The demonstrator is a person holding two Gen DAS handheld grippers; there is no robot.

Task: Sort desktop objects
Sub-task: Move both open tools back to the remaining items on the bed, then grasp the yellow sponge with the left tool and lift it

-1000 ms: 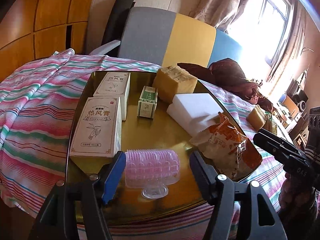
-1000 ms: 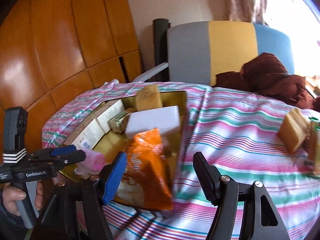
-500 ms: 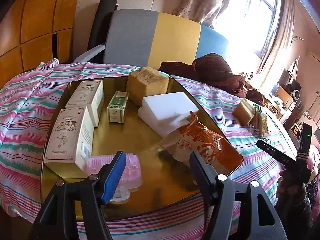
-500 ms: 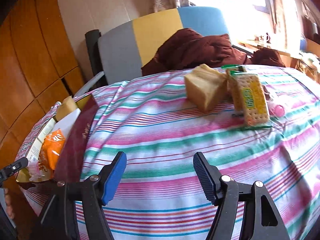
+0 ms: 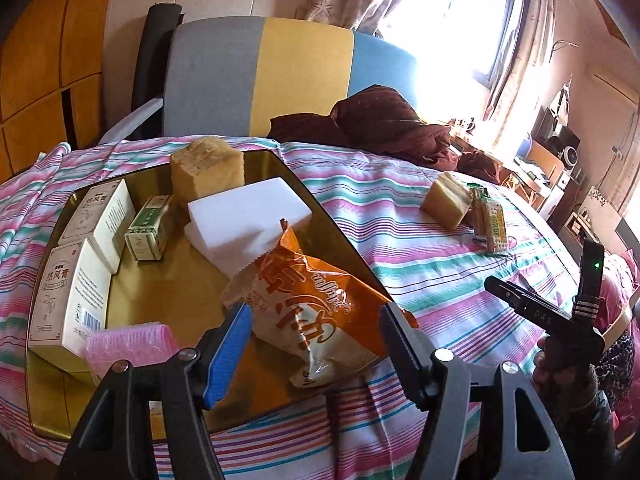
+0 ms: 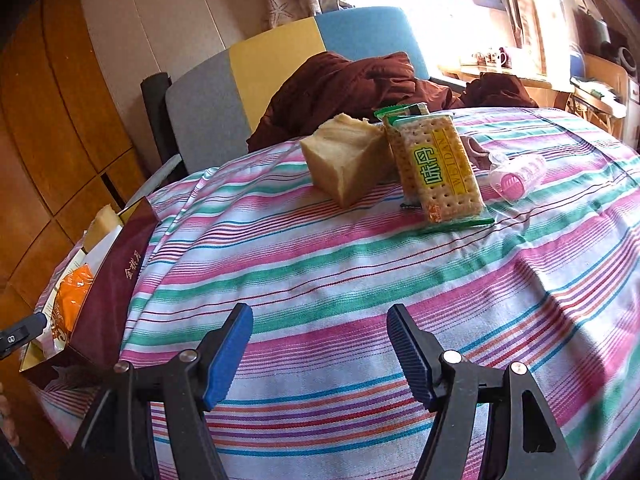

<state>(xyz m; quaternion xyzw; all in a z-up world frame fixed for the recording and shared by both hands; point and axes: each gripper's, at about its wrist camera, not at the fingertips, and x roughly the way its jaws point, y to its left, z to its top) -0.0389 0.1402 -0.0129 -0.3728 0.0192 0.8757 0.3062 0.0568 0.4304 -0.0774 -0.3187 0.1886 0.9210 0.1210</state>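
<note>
Inside the gold tray (image 5: pixel 304 196) lie two cream cartons (image 5: pixel 68 292), one small green box (image 5: pixel 146 222), one bread block (image 5: pixel 206 168), one white foam block (image 5: pixel 244 216), one orange snack bag (image 5: pixel 308 316) and one pink roller pack (image 5: pixel 128 344). Outside the tray, on the striped cloth (image 6: pixel 360 272), sit one more bread block (image 6: pixel 344 160), one cracker packet (image 6: pixel 436 168) and one pink roller (image 6: pixel 520 176). Two claws show, one per view.
</note>
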